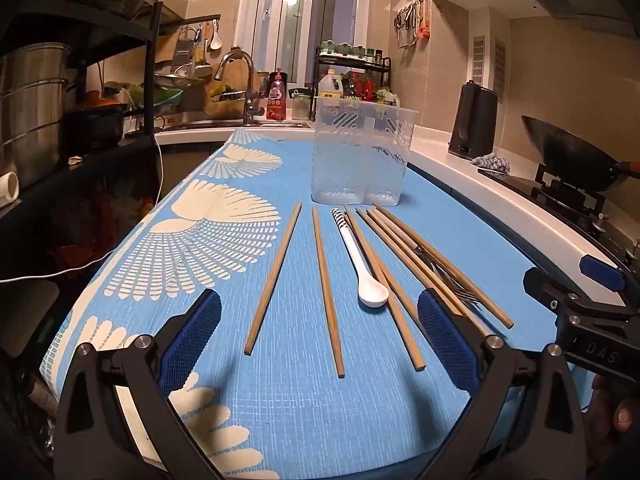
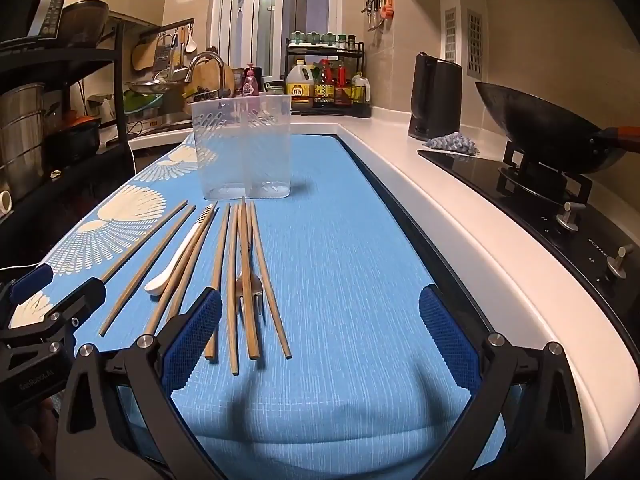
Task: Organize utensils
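Observation:
Several wooden chopsticks [image 1: 274, 276] lie loose on the blue patterned tablecloth [image 1: 280, 408], fanned out side by side. Among them rests a white spoon [image 1: 362, 264] with a striped handle, bowl toward me. A metal fork [image 2: 259, 300] lies under the right-hand chopsticks [image 2: 232, 300]. Beyond them stands an empty clear plastic utensil holder [image 1: 360, 152], upright, with two compartments. My left gripper [image 1: 320, 340] hovers open over the near ends of the left chopsticks. My right gripper [image 2: 320, 340] is open too, above bare cloth just right of the pile, holding nothing.
A black wok [image 2: 548, 128] sits on the gas hob at the right, past the white counter edge. A black kettle [image 2: 436, 96] and a rag [image 2: 452, 144] stand behind it. A sink tap [image 1: 240, 80], a condiment rack [image 2: 328, 80] and a dark shelf with pots [image 1: 32, 112] line the back and left.

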Motion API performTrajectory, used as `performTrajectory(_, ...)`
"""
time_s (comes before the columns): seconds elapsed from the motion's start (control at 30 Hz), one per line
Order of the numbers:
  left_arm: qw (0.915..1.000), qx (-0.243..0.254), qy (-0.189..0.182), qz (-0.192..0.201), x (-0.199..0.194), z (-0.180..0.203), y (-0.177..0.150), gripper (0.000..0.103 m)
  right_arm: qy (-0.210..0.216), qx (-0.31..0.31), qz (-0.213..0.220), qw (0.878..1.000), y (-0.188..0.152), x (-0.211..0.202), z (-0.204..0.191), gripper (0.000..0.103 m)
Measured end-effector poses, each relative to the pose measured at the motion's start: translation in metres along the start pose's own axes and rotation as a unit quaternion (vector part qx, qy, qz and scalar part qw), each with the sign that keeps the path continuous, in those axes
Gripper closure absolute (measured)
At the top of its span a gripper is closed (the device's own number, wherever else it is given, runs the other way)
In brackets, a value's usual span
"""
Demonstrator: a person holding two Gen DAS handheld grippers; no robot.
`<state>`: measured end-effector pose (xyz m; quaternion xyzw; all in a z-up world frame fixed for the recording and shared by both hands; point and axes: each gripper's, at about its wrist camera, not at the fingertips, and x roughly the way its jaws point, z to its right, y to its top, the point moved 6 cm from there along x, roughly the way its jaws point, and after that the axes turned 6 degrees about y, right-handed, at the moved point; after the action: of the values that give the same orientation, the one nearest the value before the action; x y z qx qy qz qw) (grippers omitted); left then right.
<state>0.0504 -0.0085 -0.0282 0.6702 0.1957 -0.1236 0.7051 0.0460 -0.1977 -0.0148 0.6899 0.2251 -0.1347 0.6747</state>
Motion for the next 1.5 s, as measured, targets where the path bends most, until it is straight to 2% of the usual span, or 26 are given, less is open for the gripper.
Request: performTrajectory(1.5,0.9999,0.002,-0.005,0.009,-0.0067,-0.0006,0.0053,0.007,0.002,-0.003,0.000,1.000,0.0020,0.0024,-0.0016,0.006)
